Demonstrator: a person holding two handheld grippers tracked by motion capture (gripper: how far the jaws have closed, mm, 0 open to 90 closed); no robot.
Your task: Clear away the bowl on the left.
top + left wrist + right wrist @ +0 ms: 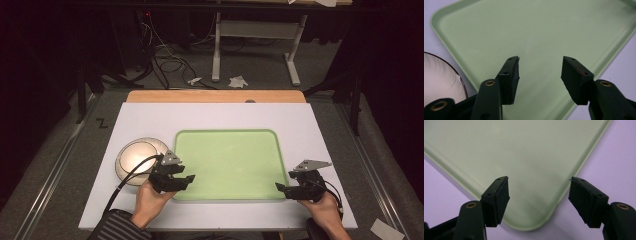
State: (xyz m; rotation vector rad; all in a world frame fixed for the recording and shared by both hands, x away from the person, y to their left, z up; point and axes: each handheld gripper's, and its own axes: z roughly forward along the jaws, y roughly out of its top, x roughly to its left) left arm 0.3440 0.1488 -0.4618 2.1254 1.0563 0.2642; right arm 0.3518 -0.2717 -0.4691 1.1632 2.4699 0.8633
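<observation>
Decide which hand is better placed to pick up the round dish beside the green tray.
Left. The left tongs hover at the tray's near left corner, jaws open and empty, with the dish right beside them. The right tongs sit at the tray's opposite corner.

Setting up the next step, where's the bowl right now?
In the high view the bowl sits upside down left of the green tray, just behind the left gripper.

Lab setup: dark curtained room, white work table [150,120], loose cables [165,62] on carpeted floor [260,65], adjustable desk frame [260,30] behind.
</observation>
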